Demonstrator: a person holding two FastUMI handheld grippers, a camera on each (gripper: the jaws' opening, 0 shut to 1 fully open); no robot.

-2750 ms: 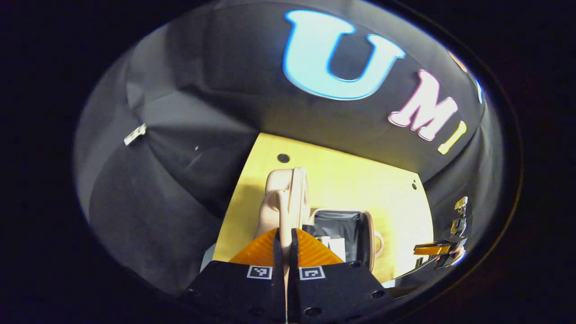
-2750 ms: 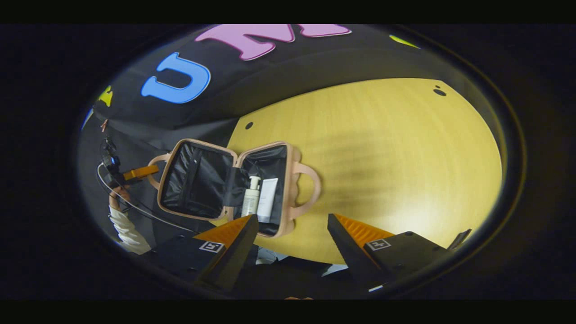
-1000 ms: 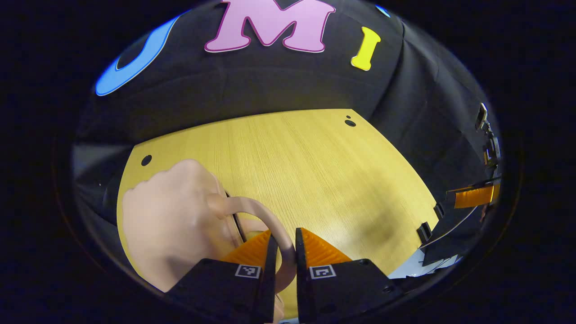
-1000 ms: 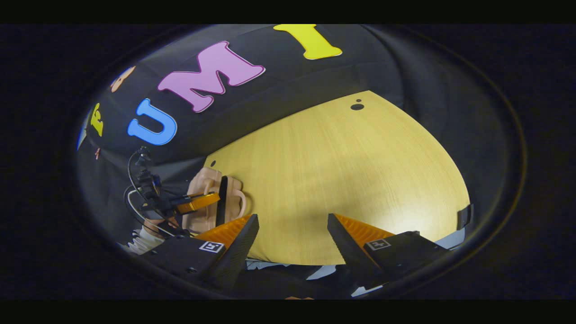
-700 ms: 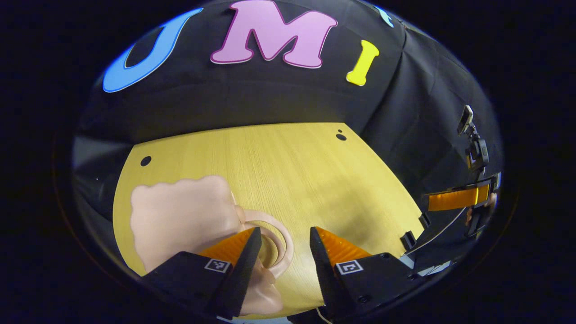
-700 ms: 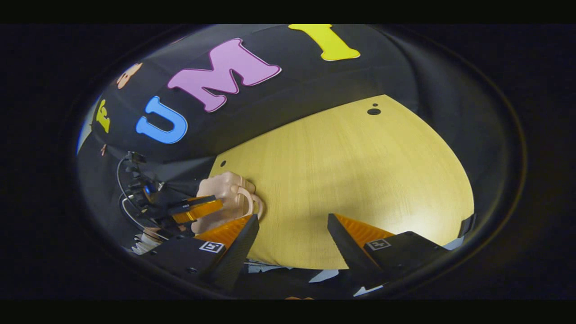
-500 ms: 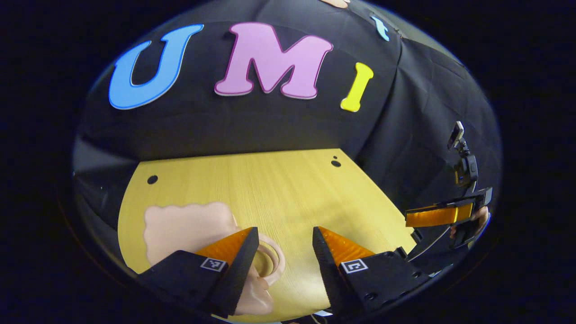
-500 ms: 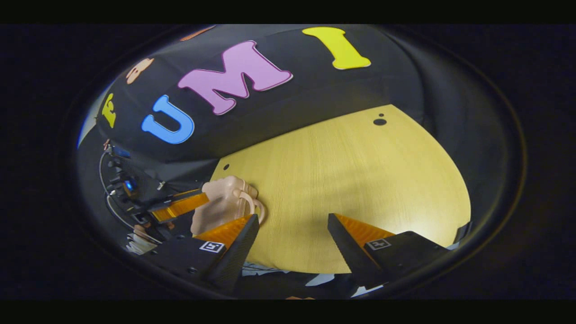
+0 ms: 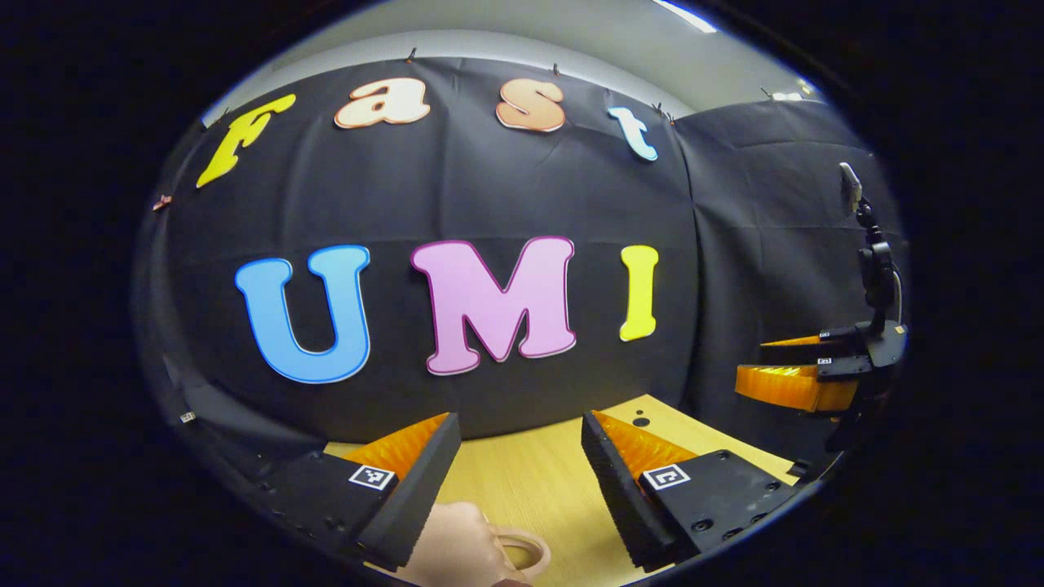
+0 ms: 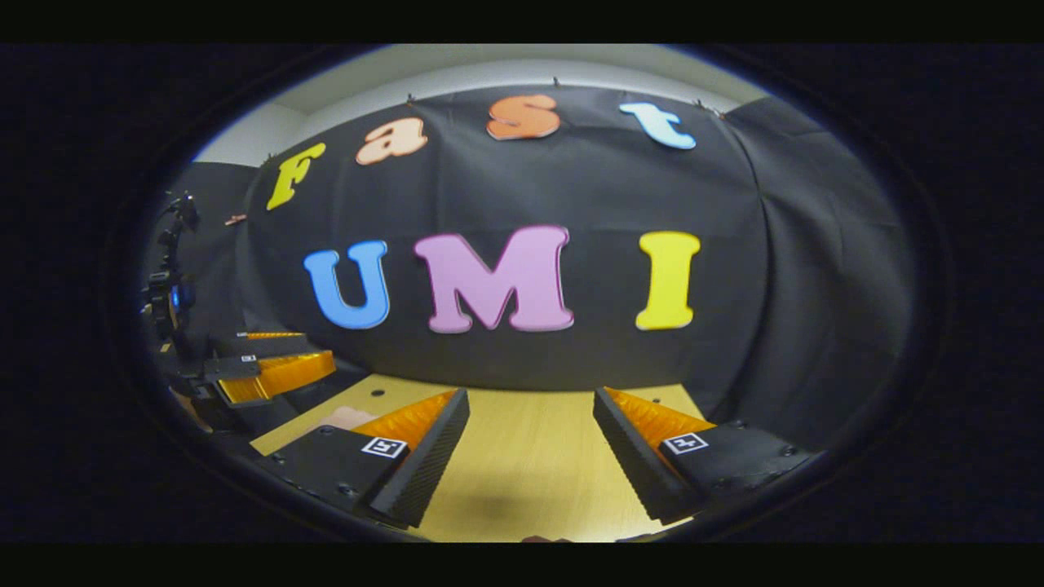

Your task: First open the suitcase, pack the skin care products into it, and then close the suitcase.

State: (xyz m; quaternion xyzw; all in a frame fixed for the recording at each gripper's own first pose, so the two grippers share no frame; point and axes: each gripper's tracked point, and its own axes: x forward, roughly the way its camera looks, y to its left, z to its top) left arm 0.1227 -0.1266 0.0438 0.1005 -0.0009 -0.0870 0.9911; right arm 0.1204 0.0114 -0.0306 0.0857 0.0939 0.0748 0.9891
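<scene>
The pink suitcase [image 9: 457, 556] lies shut on the wooden table [image 9: 530, 481], at the bottom edge of the left gripper view, with its loop handle [image 9: 522, 551] towards me. Its inside is hidden. My left gripper [image 9: 518, 424] hangs open above and behind it, level with the booth wall, touching nothing. It also appears at the left of the right gripper view, left gripper [image 10: 273, 368]. A corner of the suitcase [image 10: 347, 417] peeks out behind my right gripper's left finger. My right gripper [image 10: 530, 399] is open and empty over the table [image 10: 522, 465].
The right gripper [image 9: 795, 383] shows at the far right of the left gripper view, with a camera stand [image 9: 873, 261] above it. Black cloth closes off the back and sides of the table. A small round hole [image 9: 641, 421] marks the table's far corner.
The left gripper swung the suitcase lid shut by its handle, let go and opened. Both grippers then rose and tilted up from the table to face the wall.
</scene>
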